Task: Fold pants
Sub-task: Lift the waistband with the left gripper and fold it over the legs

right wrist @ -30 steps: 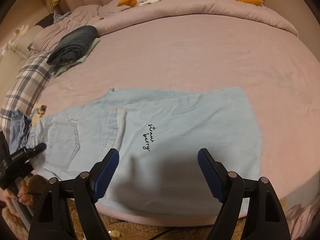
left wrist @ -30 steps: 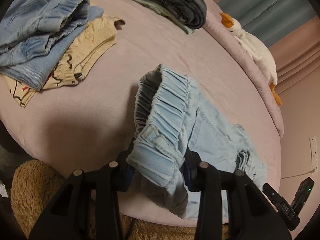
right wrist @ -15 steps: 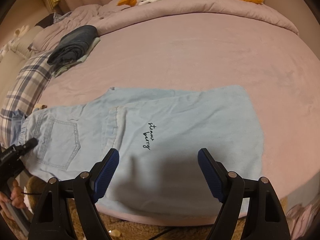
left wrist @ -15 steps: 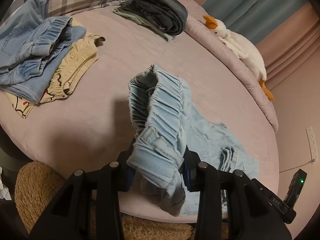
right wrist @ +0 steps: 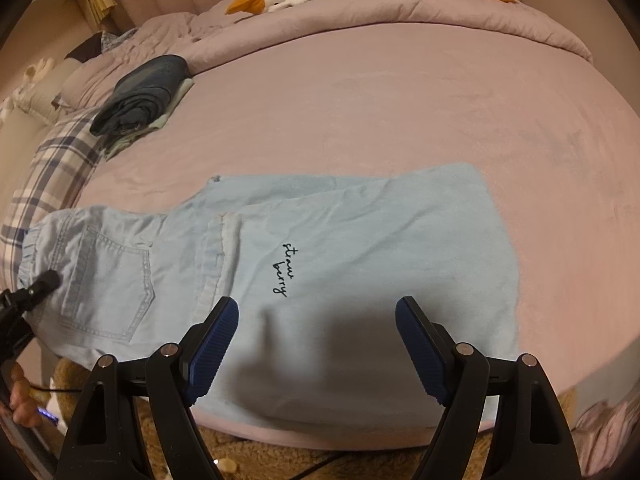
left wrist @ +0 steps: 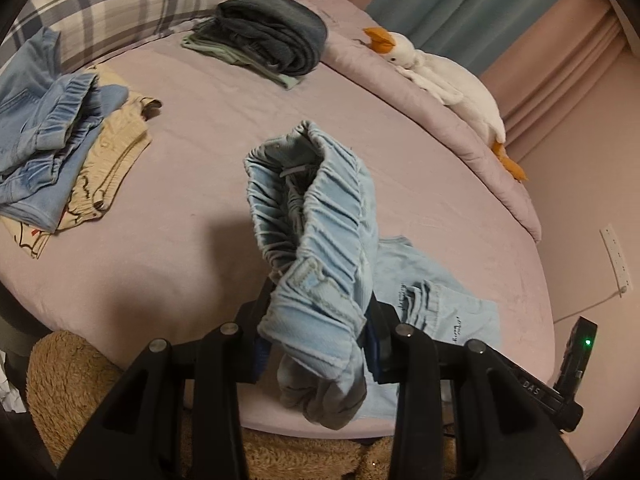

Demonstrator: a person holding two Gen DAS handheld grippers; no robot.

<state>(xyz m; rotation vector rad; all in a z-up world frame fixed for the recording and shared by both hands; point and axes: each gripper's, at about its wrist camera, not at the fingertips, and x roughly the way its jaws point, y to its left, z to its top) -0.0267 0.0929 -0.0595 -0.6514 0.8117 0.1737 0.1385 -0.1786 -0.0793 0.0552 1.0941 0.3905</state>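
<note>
A bed (right wrist: 400,92) covered in a mauve sheet fills the scene. Light blue pants (right wrist: 320,264) lie spread along its near edge. On the far left, a folded dark garment stack (right wrist: 140,98) rests beside a plaid pillow (left wrist: 112,4). A pile of denim and cream clothes (left wrist: 60,152) lies at the left. A white goose plush (left wrist: 444,76) lies along the far edge.

Left gripper (left wrist: 318,344) clamps the gathered elastic waistband of light-blue denim pants (left wrist: 316,240), lifted above the mauve bedsheet (left wrist: 192,216).
</note>
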